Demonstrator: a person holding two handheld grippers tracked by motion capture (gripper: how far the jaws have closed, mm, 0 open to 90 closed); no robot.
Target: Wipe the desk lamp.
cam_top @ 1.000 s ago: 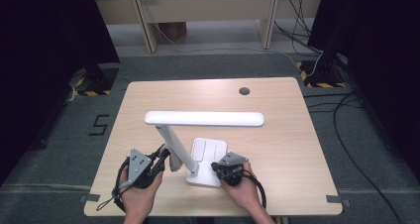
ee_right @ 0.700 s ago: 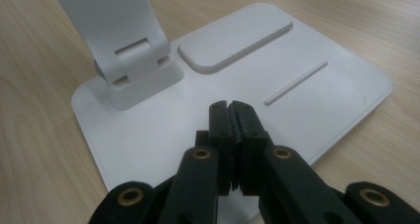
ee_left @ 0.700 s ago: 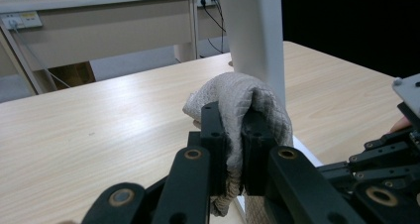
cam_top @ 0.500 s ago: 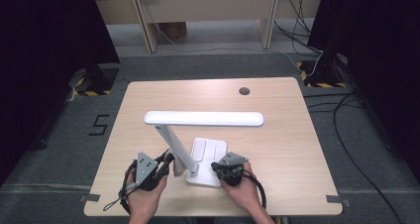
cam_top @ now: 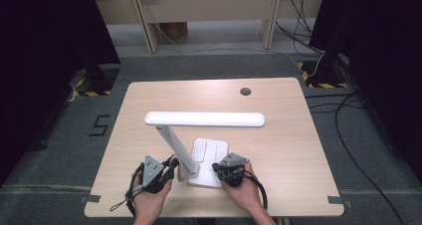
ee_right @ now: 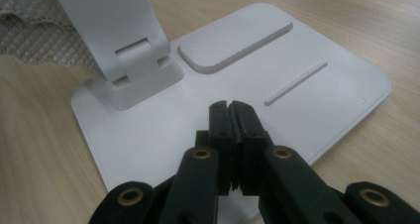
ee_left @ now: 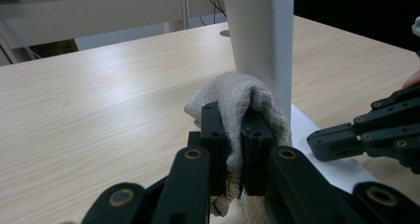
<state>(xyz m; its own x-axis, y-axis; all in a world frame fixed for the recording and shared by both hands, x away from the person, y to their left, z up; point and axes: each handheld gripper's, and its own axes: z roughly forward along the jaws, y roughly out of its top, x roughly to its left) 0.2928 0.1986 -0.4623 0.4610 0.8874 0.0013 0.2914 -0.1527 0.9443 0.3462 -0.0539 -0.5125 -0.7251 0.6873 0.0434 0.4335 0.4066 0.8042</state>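
Left hand-held gripper (ee_left: 233, 130) clamps a beige cloth (ee_left: 237, 97), jaws closed on it; cloth pressed against the lamp arm (ee_left: 262, 35) near its foot. Right hand-held gripper (ee_right: 230, 110) fully closed, empty, tips resting on the lamp base (ee_right: 317, 100). Lamp (cam_top: 204, 119) stands on the bench (cam_top: 278, 100), near the front edge.

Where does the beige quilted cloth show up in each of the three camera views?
High view: the beige quilted cloth is a small glimpse low and left of centre, at the left gripper beside the white lamp arm.
Left gripper view: centre, pinched between the black jaws, against the lamp arm.
Right gripper view: top left corner, behind the lamp arm.
Shared landmark: the white lamp arm.
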